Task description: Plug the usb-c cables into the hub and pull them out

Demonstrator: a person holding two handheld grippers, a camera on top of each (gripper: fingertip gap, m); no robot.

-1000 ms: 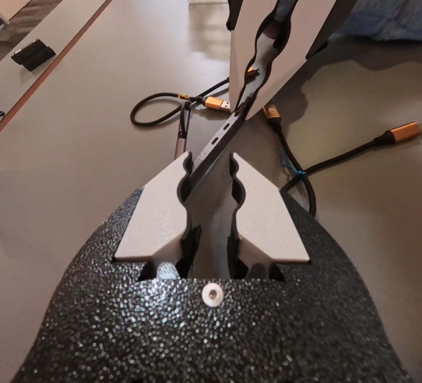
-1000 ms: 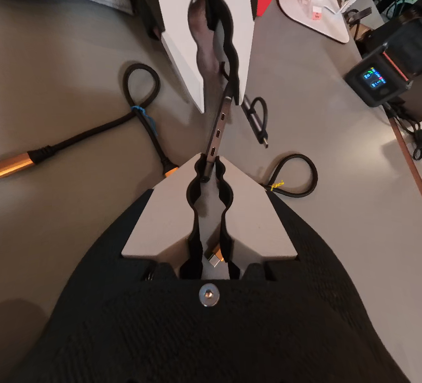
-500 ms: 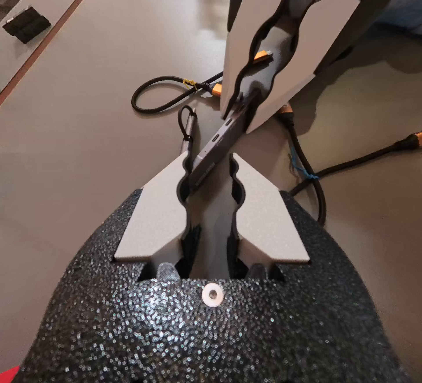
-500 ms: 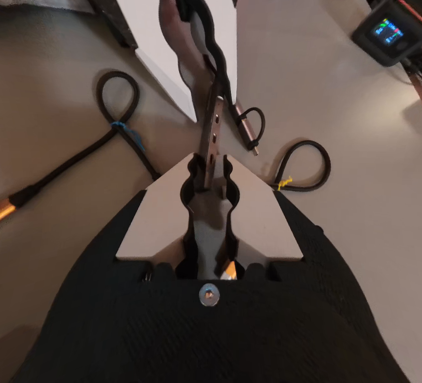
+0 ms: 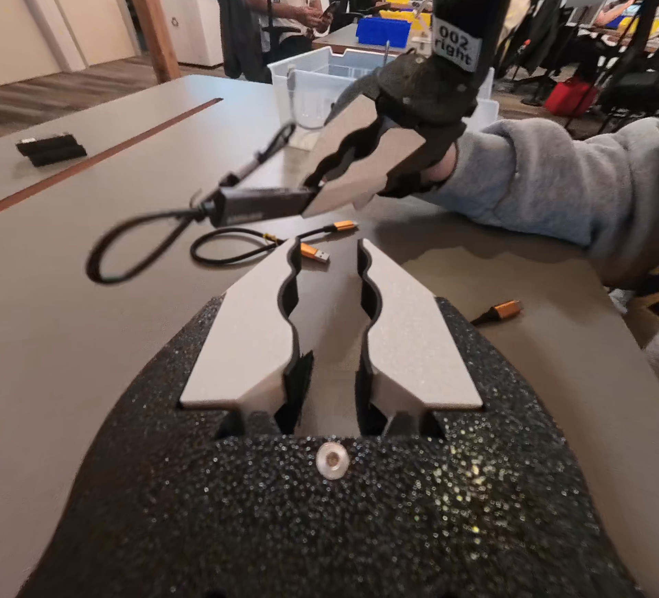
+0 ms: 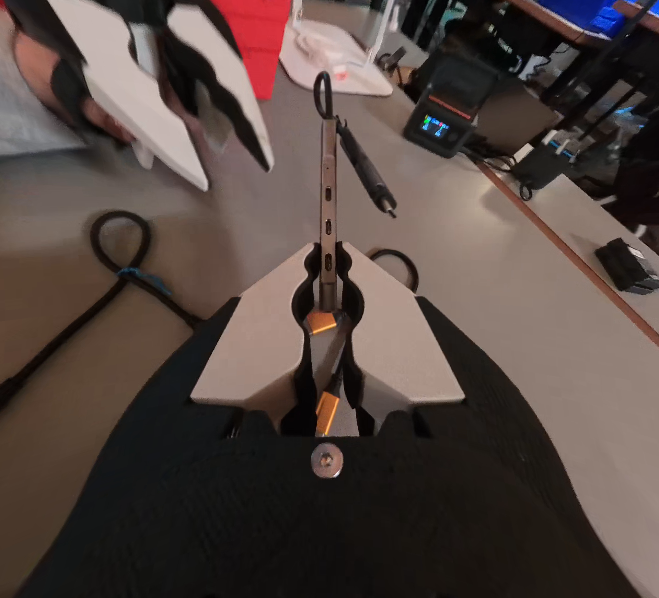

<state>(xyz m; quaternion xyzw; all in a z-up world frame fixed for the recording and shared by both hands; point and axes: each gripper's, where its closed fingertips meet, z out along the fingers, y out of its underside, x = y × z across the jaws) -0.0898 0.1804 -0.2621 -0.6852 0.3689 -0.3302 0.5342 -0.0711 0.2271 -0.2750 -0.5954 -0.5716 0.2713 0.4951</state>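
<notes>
Left wrist view: table (image 5: 107, 349) is seen at a low angle with the room behind it, whereas 0.5 s ago it was seen from above. Left gripper (image 5: 326, 249) is recorded with jaws apart and nothing between them; 0.5 s ago one end of the hub (image 5: 262, 205) lay against its left finger, so that end has been let go. Right gripper (image 5: 313, 194), held by a grey sleeve (image 5: 556, 174), is clamped on the hub's other end and the hub is carried clear above the table, its own short lead hanging as a loop (image 5: 135, 246). Right wrist view: hub (image 6: 328, 210) is seen edge-on and upright between the fingers of the right gripper (image 6: 328, 249), three ports showing. Left gripper (image 6: 235, 171) is seen off to the left, apart from the hub and blurred. Two cables remain unplugged on the table: one with a yellow tie (image 5: 228, 246), one with a blue tie (image 6: 117, 260). Orange plugs (image 6: 322, 322) are glimpsed through the finger gap only. The blue-tie cable's far end is cut off at the frame edge. The hub's held end is hidden by the fingers.
</notes>
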